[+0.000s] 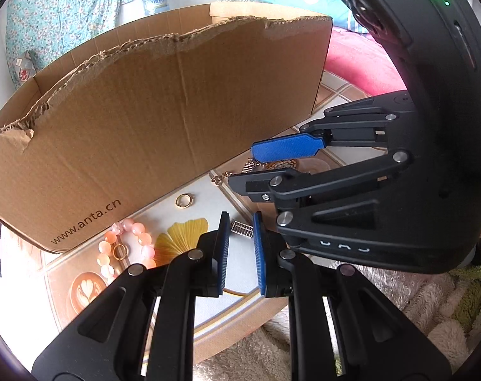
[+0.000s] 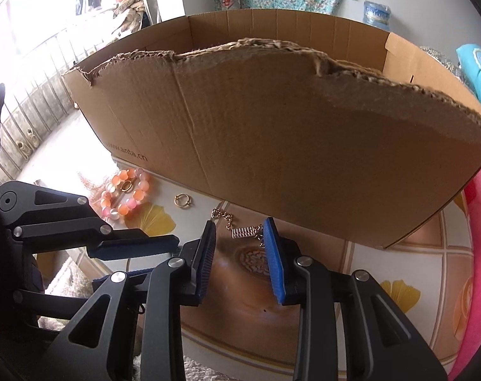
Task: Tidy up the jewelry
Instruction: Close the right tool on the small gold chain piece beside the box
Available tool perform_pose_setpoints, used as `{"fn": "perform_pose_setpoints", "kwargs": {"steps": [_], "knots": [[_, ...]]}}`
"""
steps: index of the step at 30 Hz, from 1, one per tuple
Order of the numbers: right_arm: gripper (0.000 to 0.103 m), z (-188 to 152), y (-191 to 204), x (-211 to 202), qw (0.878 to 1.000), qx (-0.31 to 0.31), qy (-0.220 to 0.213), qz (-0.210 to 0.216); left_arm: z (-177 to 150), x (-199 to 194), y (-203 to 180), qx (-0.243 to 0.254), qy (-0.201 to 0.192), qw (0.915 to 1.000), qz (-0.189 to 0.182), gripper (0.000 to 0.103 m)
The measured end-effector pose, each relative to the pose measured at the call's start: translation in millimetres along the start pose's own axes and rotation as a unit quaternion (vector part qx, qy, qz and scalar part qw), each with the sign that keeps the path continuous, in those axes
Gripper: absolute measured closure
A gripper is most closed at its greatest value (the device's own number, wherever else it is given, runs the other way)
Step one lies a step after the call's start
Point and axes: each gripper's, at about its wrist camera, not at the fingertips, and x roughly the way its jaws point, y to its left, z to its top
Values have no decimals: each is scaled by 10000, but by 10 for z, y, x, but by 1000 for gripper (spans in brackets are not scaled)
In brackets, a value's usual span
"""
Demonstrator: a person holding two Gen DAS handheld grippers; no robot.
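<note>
In the left wrist view my left gripper [image 1: 240, 217] is shut on a small silver barred charm [image 1: 242, 229], pinched between its blue pads near the tips. My right gripper [image 2: 240, 225] stands open over a gold chain [image 2: 223, 216] with a coil charm [image 2: 244, 231]. The charm lies between its fingertips and touches only the right-hand pad. The left view shows the same gripper [image 1: 242, 166] from the side, with the chain [image 1: 219, 178] under it. On the table lie a loose gold ring [image 2: 183, 200] and a pink-orange bead bracelet [image 2: 138, 194] encircling another gold ring [image 2: 126, 186].
A torn-edged cardboard box [image 2: 272, 127] printed "www.anta.cn" stands just behind the jewelry and walls off the far side. The patterned tabletop [image 2: 383, 254] shows leaf and coffee prints. A fluffy blanket [image 1: 430, 301] and a pink cushion [image 1: 361, 60] lie to the right.
</note>
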Motion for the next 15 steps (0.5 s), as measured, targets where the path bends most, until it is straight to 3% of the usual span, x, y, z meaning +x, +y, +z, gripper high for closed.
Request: {"fn": "perform_pose_setpoints", "kwargs": {"steps": [11,15], "knots": [[86,-36,32,-13,10000,8,-1,-61,4,5,-14,5,0,10000,8,89],[96,-35,-41,-35,9999,106,-5,-7,4,7,-24,5,-1,10000,8,89]]}}
